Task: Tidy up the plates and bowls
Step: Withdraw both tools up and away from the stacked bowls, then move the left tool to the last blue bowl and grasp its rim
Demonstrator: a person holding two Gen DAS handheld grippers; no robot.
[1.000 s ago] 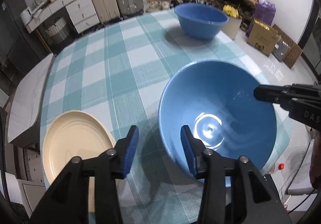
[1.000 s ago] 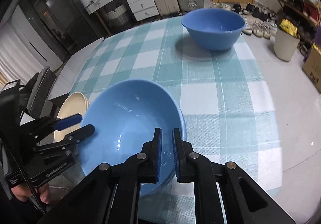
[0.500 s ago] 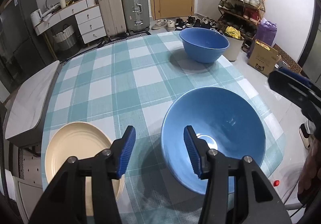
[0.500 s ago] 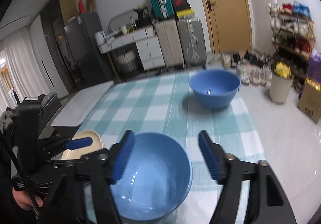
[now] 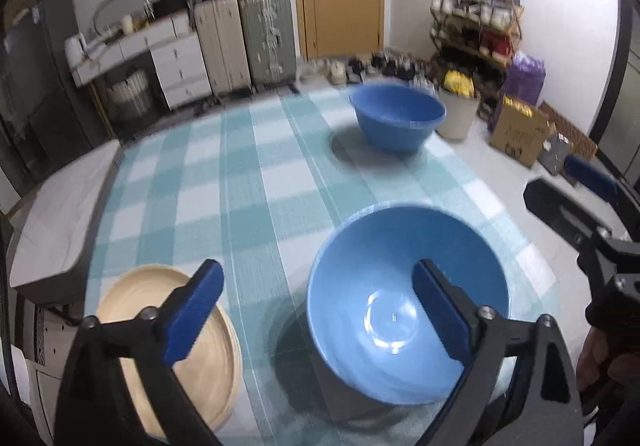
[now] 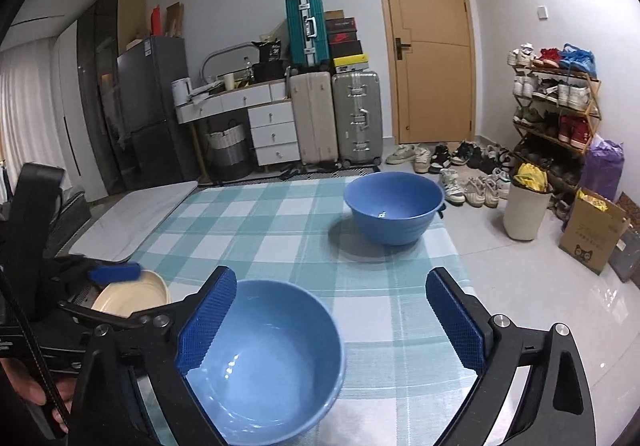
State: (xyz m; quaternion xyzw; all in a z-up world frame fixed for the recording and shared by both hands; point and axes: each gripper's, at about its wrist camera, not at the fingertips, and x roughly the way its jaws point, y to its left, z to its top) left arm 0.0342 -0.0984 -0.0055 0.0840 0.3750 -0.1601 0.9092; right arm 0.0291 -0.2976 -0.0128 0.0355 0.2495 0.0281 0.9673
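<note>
Nearest the camera, the left claw (image 5: 316,310) and right claw (image 6: 332,320) are both spreading wide, with nothing pinched. Just below them sits the near blue bowl (image 6: 266,360) on the checked table (image 6: 280,242), the cream plate (image 5: 204,350) beside it. Well beyond, straight ahead, stands the far blue bowl (image 6: 394,206), somewhat toward the right claw's side.

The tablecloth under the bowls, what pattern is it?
The tablecloth is a teal-and-white check, clearest in the right wrist view.
</note>
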